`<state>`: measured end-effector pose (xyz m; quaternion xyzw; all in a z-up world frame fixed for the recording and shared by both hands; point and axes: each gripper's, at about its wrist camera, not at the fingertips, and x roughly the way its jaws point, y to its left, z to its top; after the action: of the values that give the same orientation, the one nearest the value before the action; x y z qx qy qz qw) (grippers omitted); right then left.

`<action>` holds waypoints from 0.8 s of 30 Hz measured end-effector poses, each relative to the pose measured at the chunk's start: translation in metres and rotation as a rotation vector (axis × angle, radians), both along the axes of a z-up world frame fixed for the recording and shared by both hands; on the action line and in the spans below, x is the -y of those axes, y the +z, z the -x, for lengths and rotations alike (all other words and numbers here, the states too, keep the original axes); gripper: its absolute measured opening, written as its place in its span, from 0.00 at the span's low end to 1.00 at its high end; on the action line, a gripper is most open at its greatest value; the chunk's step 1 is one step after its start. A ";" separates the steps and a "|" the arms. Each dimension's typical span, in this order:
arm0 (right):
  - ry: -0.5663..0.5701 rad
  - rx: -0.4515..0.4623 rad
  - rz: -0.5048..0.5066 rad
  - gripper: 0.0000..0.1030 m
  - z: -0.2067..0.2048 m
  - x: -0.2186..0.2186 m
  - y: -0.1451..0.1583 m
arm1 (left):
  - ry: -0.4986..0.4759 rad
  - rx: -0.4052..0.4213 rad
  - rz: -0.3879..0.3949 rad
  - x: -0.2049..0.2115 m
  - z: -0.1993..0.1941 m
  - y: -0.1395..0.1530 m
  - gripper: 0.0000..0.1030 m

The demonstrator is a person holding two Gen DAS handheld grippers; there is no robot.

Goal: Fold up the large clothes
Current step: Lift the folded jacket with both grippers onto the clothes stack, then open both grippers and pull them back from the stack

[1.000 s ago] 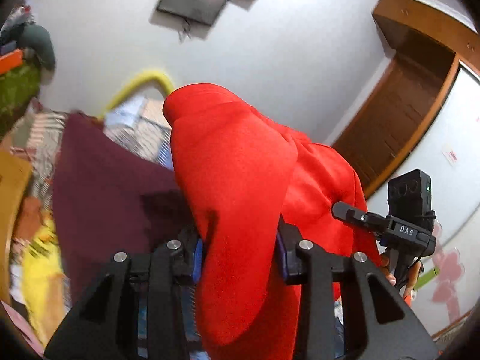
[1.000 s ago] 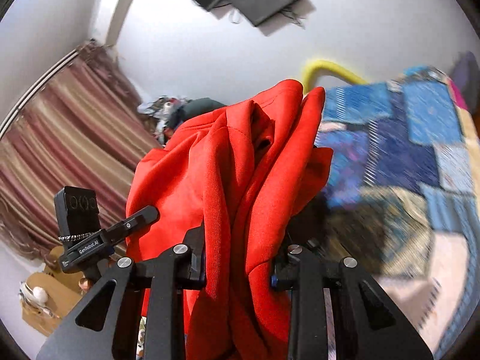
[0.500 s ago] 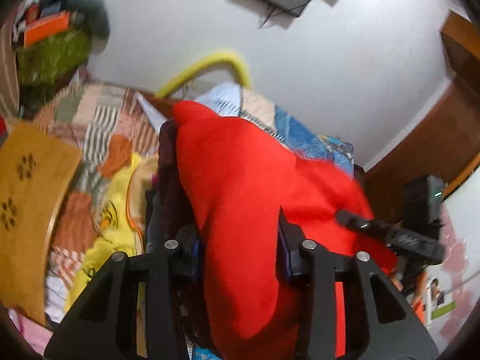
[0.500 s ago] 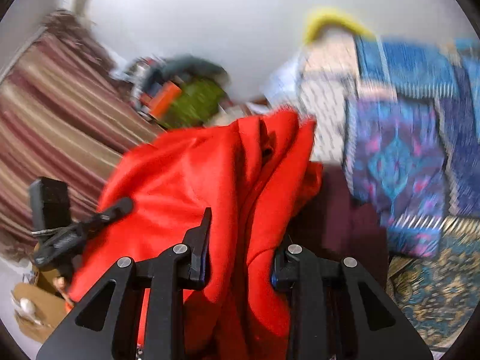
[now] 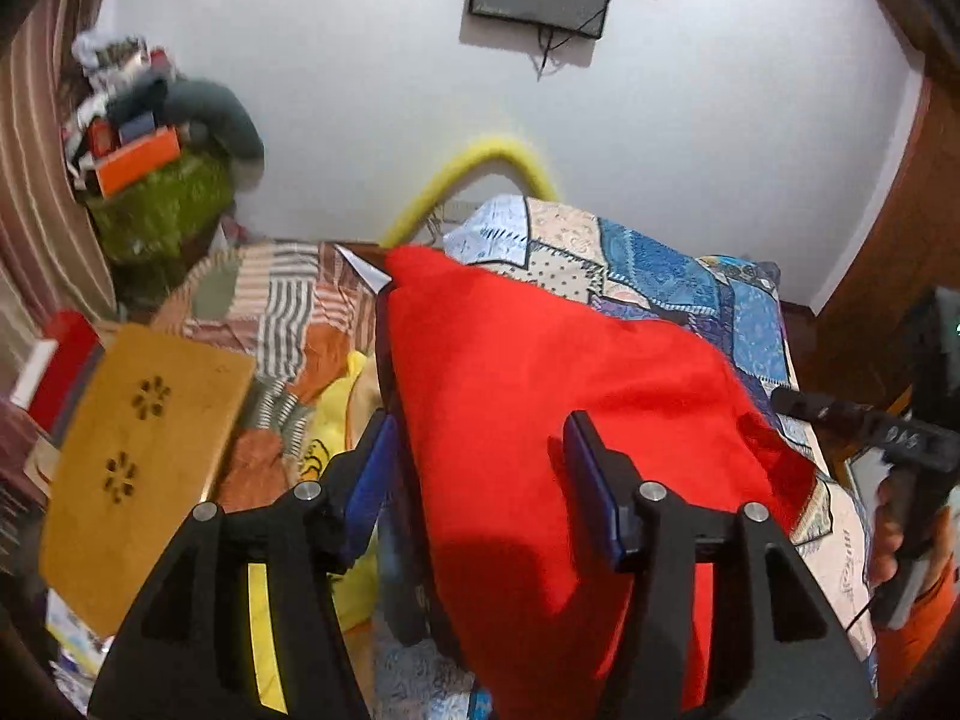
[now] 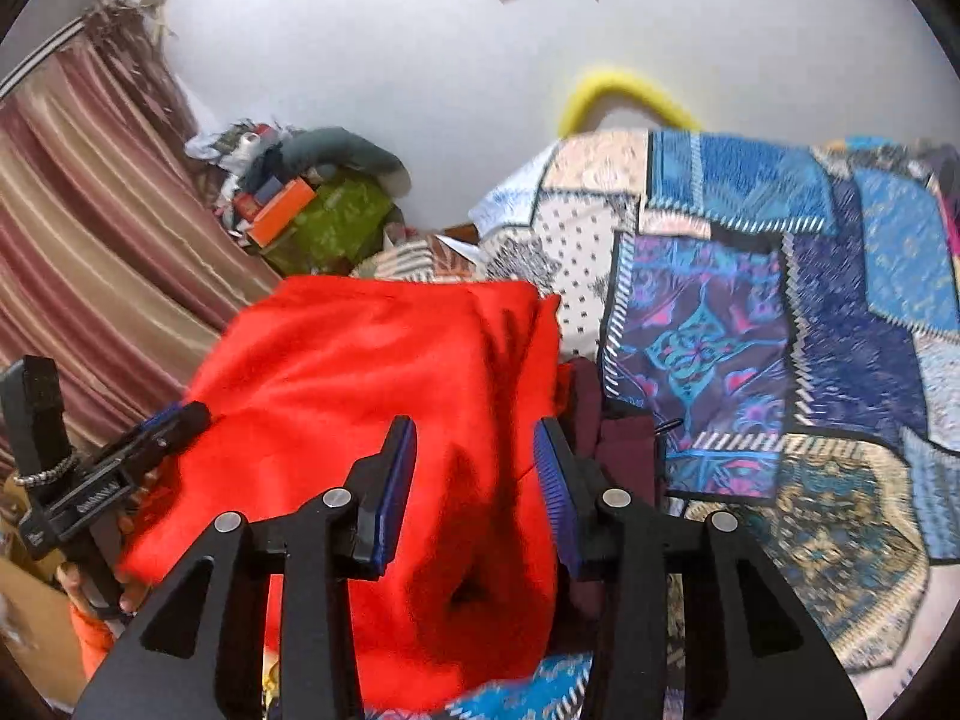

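**Location.** The red garment [image 5: 540,420] lies in a thick bundle on the bed, over a patchwork quilt [image 5: 660,264]. It runs from the 12 o'clock edge of the left wrist view down to 6 o'clock. In the right wrist view, a maroon cloth [image 6: 618,438] shows just beside it at 3 o'clock, partly underneath.

**Jaws.** The left gripper [image 5: 480,420] has its jaws standing apart with red cloth filling the gap. The right gripper [image 6: 474,423] stands the same way, and the blue ridged pads [image 6: 549,480] are partly exposed. I cannot tell in either view whether the jaws are pinching the bundle or merely straddling it.

**Material.**
- The cloth is a matte, fleecy knit, apparently sweatshirt weight. It is soft and limp, with rounded rolls rather than sharp creases.
- Several layers appear stacked.
- No buttons or zip are visible.

**Handling judgement.**
- I expect it to be moderately heavy for a garment. It should sag freely and bunch in the jaws instead of holding a line.
- The nap should grip the ridged pads well, so slipping is unlikely.
- The main risk is catching the maroon cloth or the quilt along with it.
- I would take hold at a seamed edge or corner, one gripper at each end of the same edge. That way the fold falls straight.
- A yellow board [image 5: 138,456] sits at 9 o'clock, well apart.
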<state>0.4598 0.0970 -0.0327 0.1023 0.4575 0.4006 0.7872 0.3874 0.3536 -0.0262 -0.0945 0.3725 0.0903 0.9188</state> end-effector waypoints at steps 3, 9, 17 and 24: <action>-0.009 0.089 -0.004 0.37 0.026 0.017 0.031 | -0.005 0.042 -0.008 0.014 0.025 0.020 0.55; -0.012 0.289 -0.092 0.37 0.104 0.063 0.103 | -0.035 0.209 -0.060 0.065 0.104 0.088 0.55; -0.041 0.519 -0.209 0.37 0.207 0.116 0.158 | -0.063 0.484 -0.184 0.148 0.227 0.148 0.55; -0.096 0.683 -0.275 0.37 0.287 0.147 0.164 | -0.002 0.658 -0.300 0.207 0.317 0.145 0.55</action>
<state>0.1728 -0.0497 0.1311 0.0890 0.1051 0.4320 0.8913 0.0702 0.1470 0.1184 0.0176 0.0394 0.1076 0.9933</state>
